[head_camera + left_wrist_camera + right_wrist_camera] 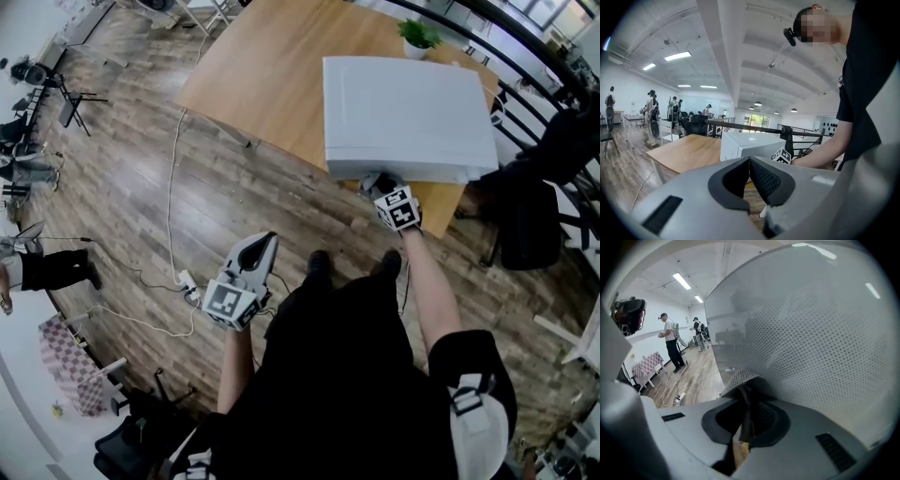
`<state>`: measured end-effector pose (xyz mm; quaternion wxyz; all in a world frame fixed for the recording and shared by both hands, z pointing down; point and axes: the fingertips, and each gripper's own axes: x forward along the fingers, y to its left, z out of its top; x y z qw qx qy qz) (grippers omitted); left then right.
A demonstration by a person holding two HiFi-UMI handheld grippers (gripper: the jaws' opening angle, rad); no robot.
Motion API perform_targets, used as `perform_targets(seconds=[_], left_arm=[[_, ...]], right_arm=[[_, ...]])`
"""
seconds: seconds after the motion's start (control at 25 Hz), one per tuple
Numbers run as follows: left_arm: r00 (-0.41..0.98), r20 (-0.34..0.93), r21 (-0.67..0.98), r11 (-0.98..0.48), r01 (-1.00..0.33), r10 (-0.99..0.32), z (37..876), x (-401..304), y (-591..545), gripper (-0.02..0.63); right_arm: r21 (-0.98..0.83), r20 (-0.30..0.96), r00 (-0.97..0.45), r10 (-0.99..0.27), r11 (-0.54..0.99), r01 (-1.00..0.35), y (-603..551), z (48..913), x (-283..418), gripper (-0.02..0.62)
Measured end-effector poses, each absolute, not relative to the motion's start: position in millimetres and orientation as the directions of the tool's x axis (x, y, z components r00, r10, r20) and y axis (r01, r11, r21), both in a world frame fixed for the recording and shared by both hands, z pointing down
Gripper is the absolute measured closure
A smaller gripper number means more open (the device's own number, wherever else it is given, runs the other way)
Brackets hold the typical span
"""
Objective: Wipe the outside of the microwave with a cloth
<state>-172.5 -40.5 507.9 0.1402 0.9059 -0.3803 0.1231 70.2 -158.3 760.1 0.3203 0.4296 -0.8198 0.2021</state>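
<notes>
A white microwave [403, 117] stands at the near edge of a wooden table [258, 75]. My right gripper [382, 184] is shut on a grey knitted cloth [740, 380] and presses it against the microwave's dotted glass door [820, 348]. In the head view the cloth [373, 180] shows only as a dark bit under the microwave's front edge. My left gripper [260, 251] hangs low at my left side, over the floor, shut with nothing in it. In the left gripper view the microwave [750, 144] sits beyond the closed jaws, with the right gripper's marker cube [782, 155] at its front.
A small potted plant [418, 37] stands at the table's far edge. A black railing [525, 66] and a dark chair [530, 225] are to the right. A white cable and power strip [187, 281] lie on the wooden floor at left. People stand in the background [670, 345].
</notes>
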Motion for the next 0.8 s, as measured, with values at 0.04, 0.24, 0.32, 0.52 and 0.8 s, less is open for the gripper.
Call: perform_targets(seconds=[0.04,0.24,0.32,0.52,0.8], left_arm=[[0.683,0.327,0.162,-0.674,-0.721,-0.653,507.1,-169.0,-41.8,0.603],[0.710,0.322,0.168,-0.700,-0.694,-0.626,510.1,-154.1,-45.2,0.603],[0.716,0.321,0.167,-0.707,-0.687,-0.620,509.8,-147.1,-48.7,0.603],[0.736,0.323,0.173,-0.727,-0.664,-0.595,513.5,-127.4,-52.2,0.603],[0.764,0.317,0.178,-0.756,-0.630,-0.562,514.1,-101.5,-59.8,0.603]], right_arm=[[-0.057,0.701,-0.421,-0.576,0.543,-0.838,-157.3,760.3,75.6,0.577],[-0.033,0.695,-0.384,-0.608,0.507,-0.861,-158.1,755.9,102.1,0.577],[-0.022,0.680,-0.374,-0.630,0.493,-0.870,-161.4,750.7,112.6,0.577],[-0.056,0.714,-0.343,-0.611,0.439,-0.897,-150.9,762.8,144.2,0.577],[-0.009,0.689,-0.290,-0.664,0.393,-0.919,-154.5,750.4,185.0,0.575]])
